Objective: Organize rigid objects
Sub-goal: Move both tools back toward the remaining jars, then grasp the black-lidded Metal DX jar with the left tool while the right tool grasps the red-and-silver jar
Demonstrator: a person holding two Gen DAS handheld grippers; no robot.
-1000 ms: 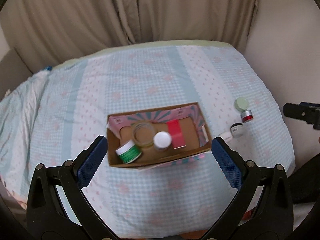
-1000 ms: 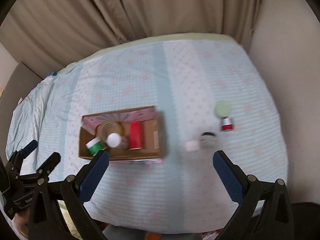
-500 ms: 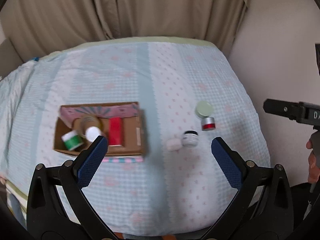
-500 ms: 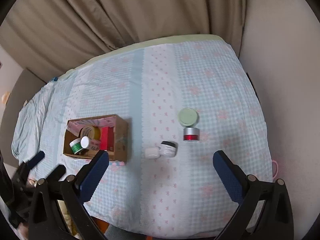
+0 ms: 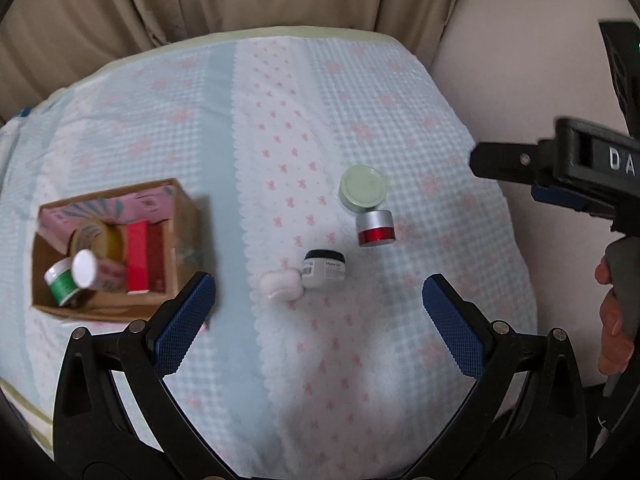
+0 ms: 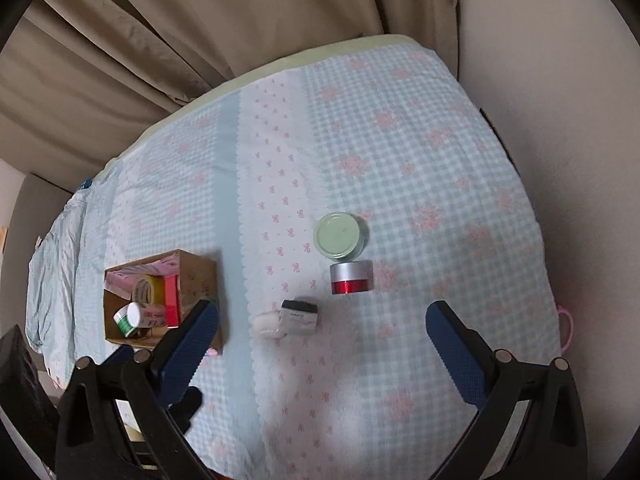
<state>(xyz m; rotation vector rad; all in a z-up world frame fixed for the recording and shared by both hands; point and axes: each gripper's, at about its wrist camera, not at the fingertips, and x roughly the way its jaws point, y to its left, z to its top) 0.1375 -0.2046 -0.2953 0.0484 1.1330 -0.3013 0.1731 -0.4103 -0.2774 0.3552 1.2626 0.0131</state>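
White letters "DA" show on the right tool's [image 5: 560,172] black body.

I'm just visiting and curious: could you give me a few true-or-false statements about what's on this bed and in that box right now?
1. Four small containers lie outside the cardboard box. True.
2. The silver-and-red jar is inside the box. False: it stands on the bedspread, next to the pale green jar.
3. The left gripper is holding something. False: its fingers are open and empty.
4. A red carton is in the box. True.
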